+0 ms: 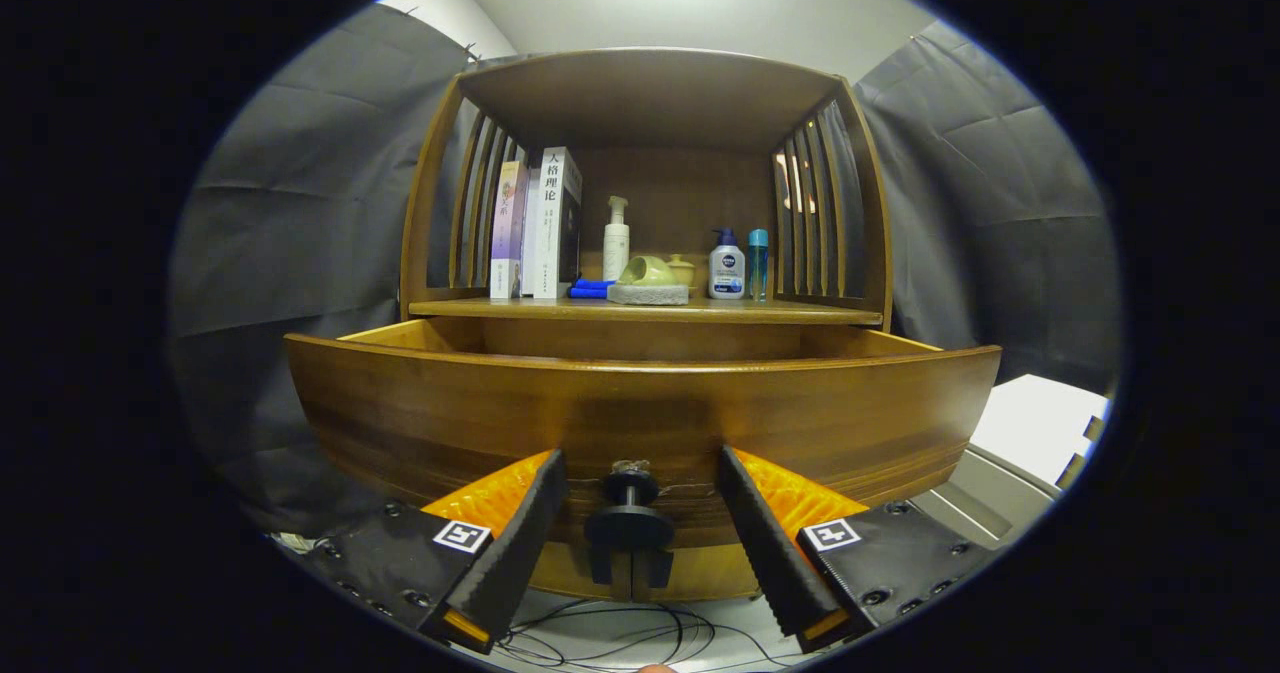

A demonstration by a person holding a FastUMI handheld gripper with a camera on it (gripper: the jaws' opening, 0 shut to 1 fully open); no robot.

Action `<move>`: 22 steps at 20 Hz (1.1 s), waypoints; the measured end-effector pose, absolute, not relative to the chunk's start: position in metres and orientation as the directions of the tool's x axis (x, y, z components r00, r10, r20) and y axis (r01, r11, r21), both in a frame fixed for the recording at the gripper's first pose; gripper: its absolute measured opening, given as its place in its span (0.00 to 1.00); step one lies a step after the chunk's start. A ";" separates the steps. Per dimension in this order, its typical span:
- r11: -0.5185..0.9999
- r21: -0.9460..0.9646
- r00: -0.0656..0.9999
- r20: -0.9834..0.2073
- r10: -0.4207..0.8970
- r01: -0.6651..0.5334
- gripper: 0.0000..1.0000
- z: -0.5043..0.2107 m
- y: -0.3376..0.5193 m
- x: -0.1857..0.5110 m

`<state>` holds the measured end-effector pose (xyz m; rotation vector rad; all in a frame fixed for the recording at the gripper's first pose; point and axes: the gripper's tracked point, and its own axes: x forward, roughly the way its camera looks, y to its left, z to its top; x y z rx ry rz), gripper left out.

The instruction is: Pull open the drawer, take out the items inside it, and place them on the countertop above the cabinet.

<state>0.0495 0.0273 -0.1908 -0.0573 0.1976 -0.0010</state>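
Note:
The wooden drawer [640,413] stands pulled out from the cabinet, its curved front panel close ahead of me. Its black round knob [630,525] sits between my two fingers, with a gap on each side. My gripper [640,483] is open; the black ribbed pads [530,528] flank the knob without touching it. The drawer's inside is hidden behind the front panel. The countertop [640,309] lies above the drawer, under a wooden hutch.
On the countertop stand books [540,223], a white pump bottle [616,238], a green ceramic piece on a grey pad [648,283], a blue cloth [590,289], a lotion bottle [726,265] and a teal bottle [758,263]. Black cables [620,633] lie below. A white surface [1040,423] sits to the right.

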 end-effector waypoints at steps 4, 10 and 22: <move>0.999 -0.043 0.982 -0.187 -0.005 -0.003 0.98 -0.185 0.028 0.064; 1.000 0.012 0.979 -0.204 -0.001 0.004 0.98 -0.185 0.028 0.086; 1.000 0.000 0.971 -0.239 -0.006 0.006 0.97 -0.189 0.027 0.134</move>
